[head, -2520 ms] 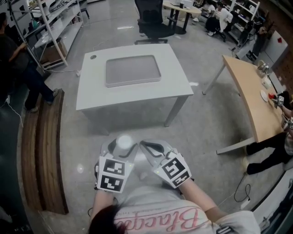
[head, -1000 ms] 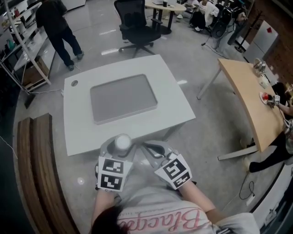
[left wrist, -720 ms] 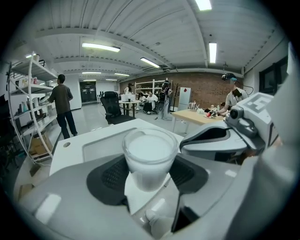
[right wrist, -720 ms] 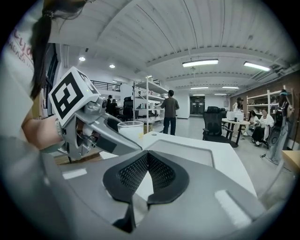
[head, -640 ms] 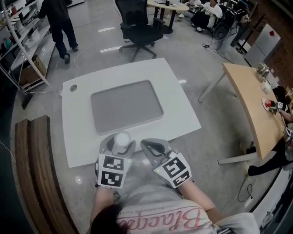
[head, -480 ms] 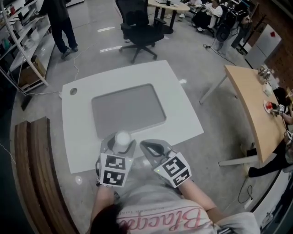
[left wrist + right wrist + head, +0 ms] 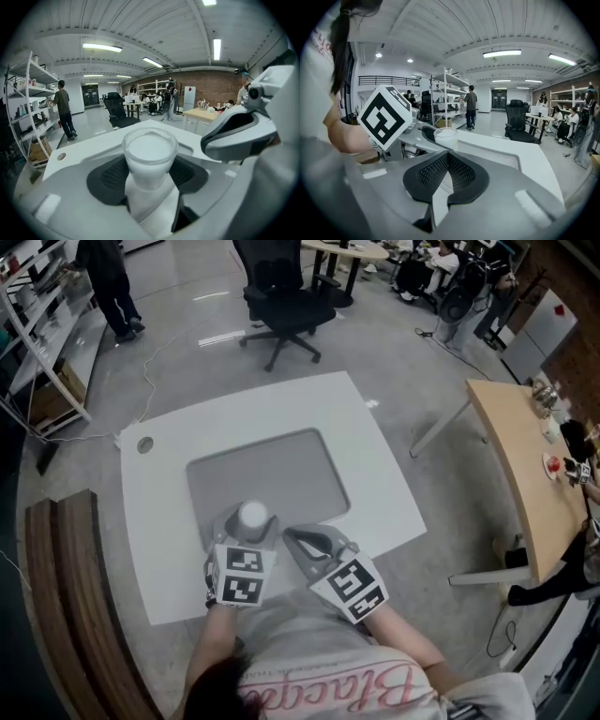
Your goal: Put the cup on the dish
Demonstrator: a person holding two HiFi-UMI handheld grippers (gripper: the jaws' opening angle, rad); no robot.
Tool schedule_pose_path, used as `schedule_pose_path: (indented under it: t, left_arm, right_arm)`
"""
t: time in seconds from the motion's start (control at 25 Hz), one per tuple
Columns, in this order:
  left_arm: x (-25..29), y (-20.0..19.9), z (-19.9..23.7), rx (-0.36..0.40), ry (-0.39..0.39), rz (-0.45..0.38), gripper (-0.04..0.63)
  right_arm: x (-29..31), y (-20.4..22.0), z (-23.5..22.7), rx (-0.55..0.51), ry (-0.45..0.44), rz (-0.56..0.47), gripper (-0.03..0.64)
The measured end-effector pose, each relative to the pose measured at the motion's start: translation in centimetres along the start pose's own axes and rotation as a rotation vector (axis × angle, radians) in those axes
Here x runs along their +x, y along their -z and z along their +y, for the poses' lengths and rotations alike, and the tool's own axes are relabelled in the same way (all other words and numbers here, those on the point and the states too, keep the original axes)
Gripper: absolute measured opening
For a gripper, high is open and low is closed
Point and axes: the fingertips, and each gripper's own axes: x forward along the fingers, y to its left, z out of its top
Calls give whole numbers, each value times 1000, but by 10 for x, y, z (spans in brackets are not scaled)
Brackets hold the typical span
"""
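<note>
A translucent white cup (image 7: 251, 515) stands upright between the jaws of my left gripper (image 7: 246, 523), whose dark pads press on its sides. In the left gripper view the cup (image 7: 150, 154) fills the middle, open end up. My right gripper (image 7: 305, 540) is just to the right of it, shut with nothing between its pads; in its own view the right gripper (image 7: 447, 163) has its pads touching. A flat grey tray (image 7: 267, 470) lies on the white table (image 7: 375, 474), and both grippers hang over its near edge.
A black office chair (image 7: 281, 292) stands beyond the table. A wooden bench (image 7: 66, 615) runs along the left, and a wooden desk (image 7: 525, 465) is at the right. A person (image 7: 105, 273) walks by metal shelving (image 7: 37, 324) at the far left.
The table and tray have come closer: both grippers, earlier over the floor short of the table, now hang over the tray's near edge. The cup stays in the left gripper.
</note>
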Motion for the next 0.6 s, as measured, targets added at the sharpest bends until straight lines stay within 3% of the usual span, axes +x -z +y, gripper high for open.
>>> schedule_pose_path:
  t: [0.6]
  left_arm:
    - [78, 7, 14, -3, 7, -31, 258]
  right_arm:
    - [20, 13, -19, 51, -8, 70, 2]
